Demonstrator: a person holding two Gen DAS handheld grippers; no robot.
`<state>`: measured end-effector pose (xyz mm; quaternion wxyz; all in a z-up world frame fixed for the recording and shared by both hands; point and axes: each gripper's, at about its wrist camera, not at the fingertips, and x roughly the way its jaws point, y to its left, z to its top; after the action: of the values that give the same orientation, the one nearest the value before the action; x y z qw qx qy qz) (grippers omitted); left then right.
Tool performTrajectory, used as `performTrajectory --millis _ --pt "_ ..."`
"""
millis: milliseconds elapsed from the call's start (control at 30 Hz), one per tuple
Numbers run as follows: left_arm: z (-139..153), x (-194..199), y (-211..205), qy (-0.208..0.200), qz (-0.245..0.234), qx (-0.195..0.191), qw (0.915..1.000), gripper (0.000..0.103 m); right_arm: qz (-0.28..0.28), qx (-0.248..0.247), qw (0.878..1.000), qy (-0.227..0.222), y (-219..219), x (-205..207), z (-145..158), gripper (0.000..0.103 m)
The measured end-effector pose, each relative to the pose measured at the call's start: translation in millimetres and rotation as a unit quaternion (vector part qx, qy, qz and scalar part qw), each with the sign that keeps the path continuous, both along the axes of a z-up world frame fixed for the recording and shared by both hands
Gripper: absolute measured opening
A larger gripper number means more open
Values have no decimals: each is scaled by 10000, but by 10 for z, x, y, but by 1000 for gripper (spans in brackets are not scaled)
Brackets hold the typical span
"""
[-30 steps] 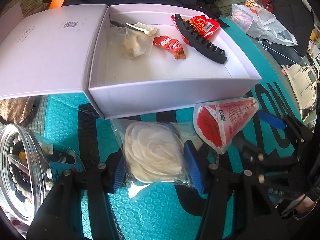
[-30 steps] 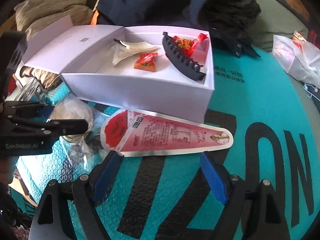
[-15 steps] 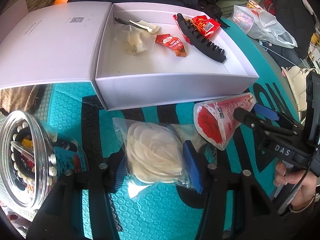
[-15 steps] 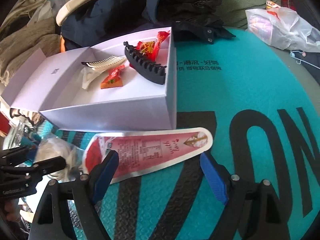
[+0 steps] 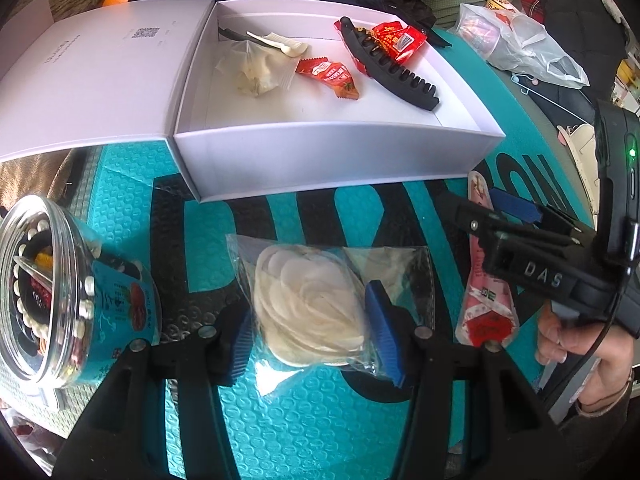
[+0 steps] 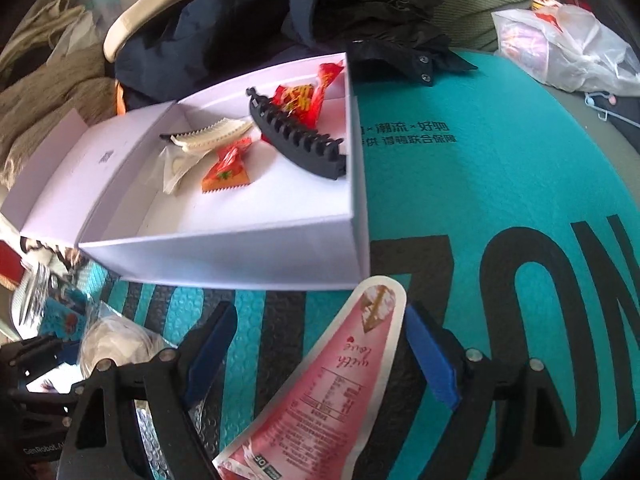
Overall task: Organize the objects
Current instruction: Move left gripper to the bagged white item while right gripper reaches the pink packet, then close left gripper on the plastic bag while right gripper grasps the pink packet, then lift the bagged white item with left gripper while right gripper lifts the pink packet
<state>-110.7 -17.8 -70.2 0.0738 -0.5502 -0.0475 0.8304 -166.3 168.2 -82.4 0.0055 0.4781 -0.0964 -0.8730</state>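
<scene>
A clear bag of white cotton pads (image 5: 312,304) lies on the teal mat between the blue pads of my left gripper (image 5: 310,326), which straddles it with jaws open and close to its sides. A pink cone-shaped packet (image 6: 332,388) lies lengthwise between the wide-open jaws of my right gripper (image 6: 320,352); it also shows in the left wrist view (image 5: 486,280). The open white box (image 5: 332,164) behind holds a black hair claw (image 5: 388,68), red snack packets (image 5: 332,76), a cream clip and a white wrapper.
A clear plastic jar (image 5: 52,300) of small items lies on its side at the left. The box lid (image 5: 92,80) lies open to the left. Dark clothing (image 6: 320,12) and a plastic bag (image 6: 560,48) sit behind the mat.
My right gripper has swung round so the pink packet now lies lengthwise between its jaws. The left gripper has edged forward around the cotton-pad bag.
</scene>
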Motion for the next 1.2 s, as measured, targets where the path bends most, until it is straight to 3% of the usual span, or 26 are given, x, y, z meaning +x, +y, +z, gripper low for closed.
performTrajectory --millis 267,433,500,567,633,733,867,1200 --pt "1 14 5 24 -39 -44 10000 50 -8 765 9963 -387 -166 263 -55 86" --pt "21 56 0 35 -63 -85 9999 50 -125 821 9957 -418 -178 324 -61 83" --pt "28 68 -2 41 -62 -90 9999 50 -16 846 9958 -341 -202 380 -37 70" --pt "27 69 -3 46 -58 -90 9999 50 38 896 9955 -293 -208 424 -10 44" --pt "41 85 3 76 -70 -96 9999 49 41 826 9963 -235 -175 458 3 31" --pt "92 117 28 185 -143 -126 9996 48 43 696 9975 -143 -126 490 26 22" --pt "165 162 76 296 -263 -94 9992 46 39 352 9994 -8 -61 563 50 19" --pt "378 284 183 538 -444 -73 9975 45 -42 232 9994 248 -30 796 223 18"
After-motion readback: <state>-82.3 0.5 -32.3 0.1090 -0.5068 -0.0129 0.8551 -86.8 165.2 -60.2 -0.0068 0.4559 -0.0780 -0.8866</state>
